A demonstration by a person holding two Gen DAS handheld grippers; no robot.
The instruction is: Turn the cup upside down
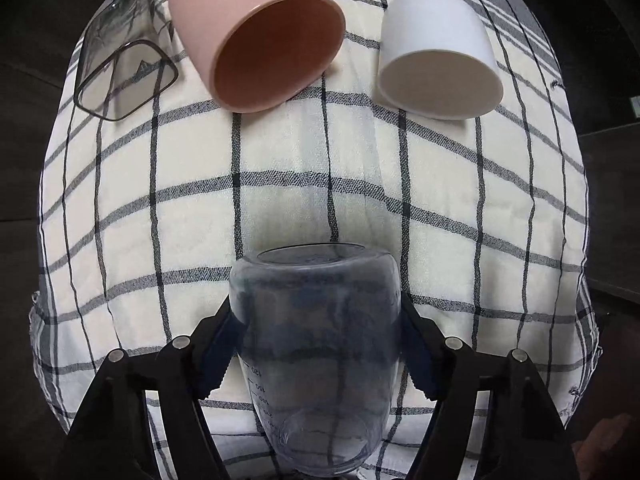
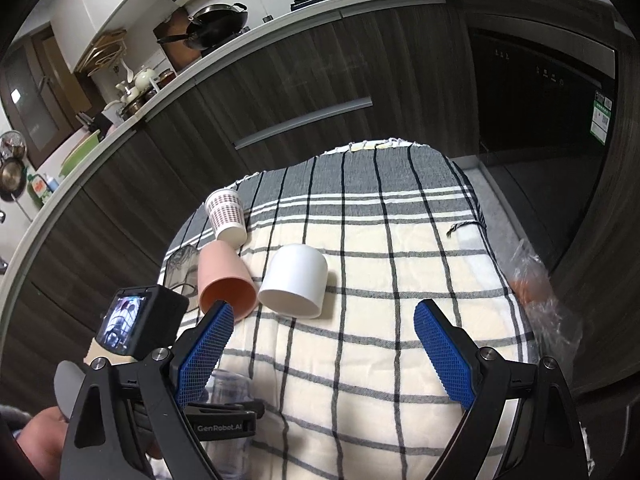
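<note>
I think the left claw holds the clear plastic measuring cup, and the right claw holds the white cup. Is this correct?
Not entirely. The left claw does hold the clear plastic measuring cup, but the right claw is open and empty. The right wrist view shows the white cup lying on the checked cloth.

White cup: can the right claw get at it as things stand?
Probably yes. The right claw is open and holds nothing, and the white cup stands mouth-down ahead of it with only bare checked cloth between. The pink cup beside it sits close, so approach from the right side.
</note>
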